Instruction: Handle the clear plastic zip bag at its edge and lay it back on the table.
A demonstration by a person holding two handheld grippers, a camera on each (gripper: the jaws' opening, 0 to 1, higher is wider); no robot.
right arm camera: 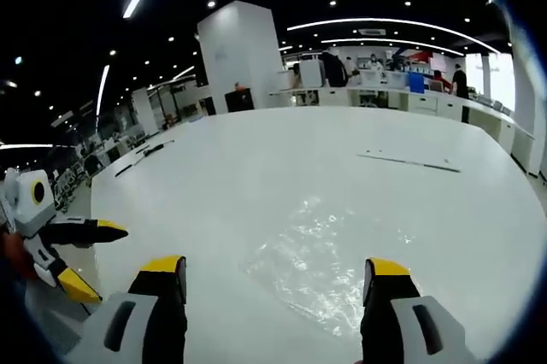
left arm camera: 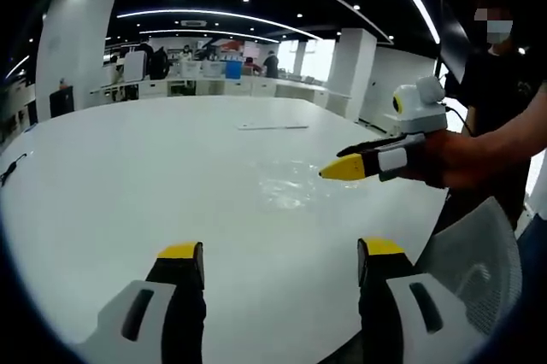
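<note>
My right tongs (right arm camera: pixel 272 283) hang spread just over the clear zip bag (right arm camera: pixel 329 266) lying flat on the table (right arm camera: pixel 256 167) ahead – nearer than my left tongs (left arm camera: pixel 280 263), also spread, farther back – its long axis unclear.

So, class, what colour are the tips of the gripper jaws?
Yellow on black jaws, clearest on the right gripper in the right gripper view.

Item: clear plastic zip bag (right arm camera: pixel 329 274) | Qty: 1 | Appearance: transparent, crinkled, glinting with light reflections, faint against the surface | Pose: lying flat, spread out | Location: on the white table (right arm camera: pixel 256 176), near its edge, ahead of the right gripper's jaws; in left gripper view (left arm camera: pixel 286 180), mid-table | Contact: not gripped
</note>
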